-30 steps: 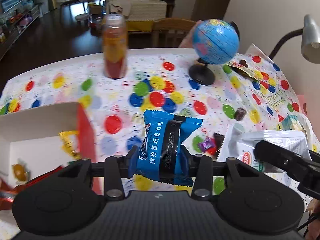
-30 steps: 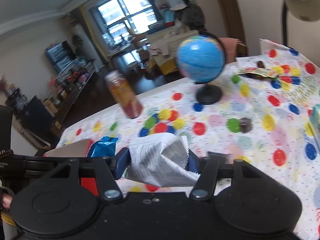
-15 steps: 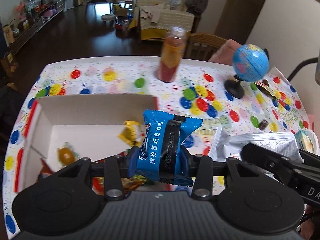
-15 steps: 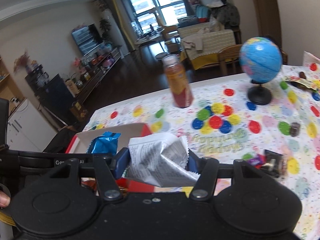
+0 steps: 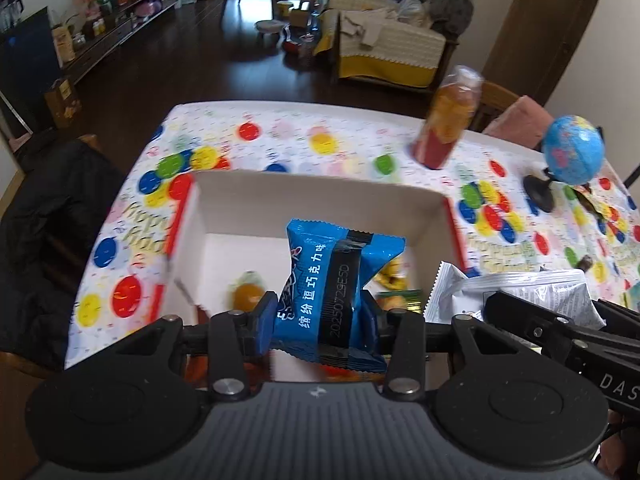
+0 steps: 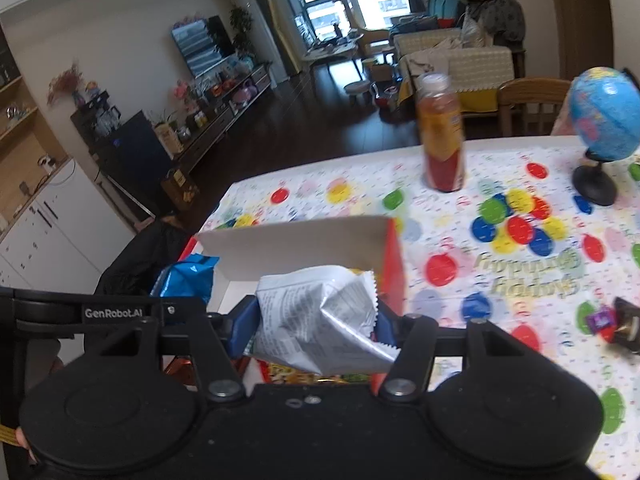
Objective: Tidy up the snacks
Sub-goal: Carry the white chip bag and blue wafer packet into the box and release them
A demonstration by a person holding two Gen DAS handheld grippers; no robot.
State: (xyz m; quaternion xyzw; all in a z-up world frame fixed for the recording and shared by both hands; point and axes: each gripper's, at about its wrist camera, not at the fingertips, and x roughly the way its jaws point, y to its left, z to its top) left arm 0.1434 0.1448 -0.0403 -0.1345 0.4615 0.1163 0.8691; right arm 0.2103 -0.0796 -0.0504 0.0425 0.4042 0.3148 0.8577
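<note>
My left gripper (image 5: 320, 320) is shut on a blue snack packet (image 5: 332, 292) with white print and a black band, hanging above the open white box (image 5: 320, 196) with red sides. Inside the box lie an orange sweet (image 5: 248, 294) and yellow wrapped snacks (image 5: 390, 274). My right gripper (image 6: 316, 324) is shut on a crumpled silver-white snack packet (image 6: 320, 320), held over the box's right edge (image 6: 394, 264). In the left wrist view that silver packet (image 5: 520, 294) and the right gripper's black frame show at the right. The blue packet (image 6: 188, 276) shows at the left of the right wrist view.
A juice bottle (image 5: 448, 120) stands at the table's far side and a small globe (image 5: 572, 152) on a black stand at the far right. Loose small sweets (image 6: 612, 320) lie on the dotted tablecloth to the right. A dark chair (image 5: 52, 220) sits off the table's left edge.
Both grippers have swept left across the table with their packets still gripped. The box, at the left edge a second ago, now lies directly beneath them.
</note>
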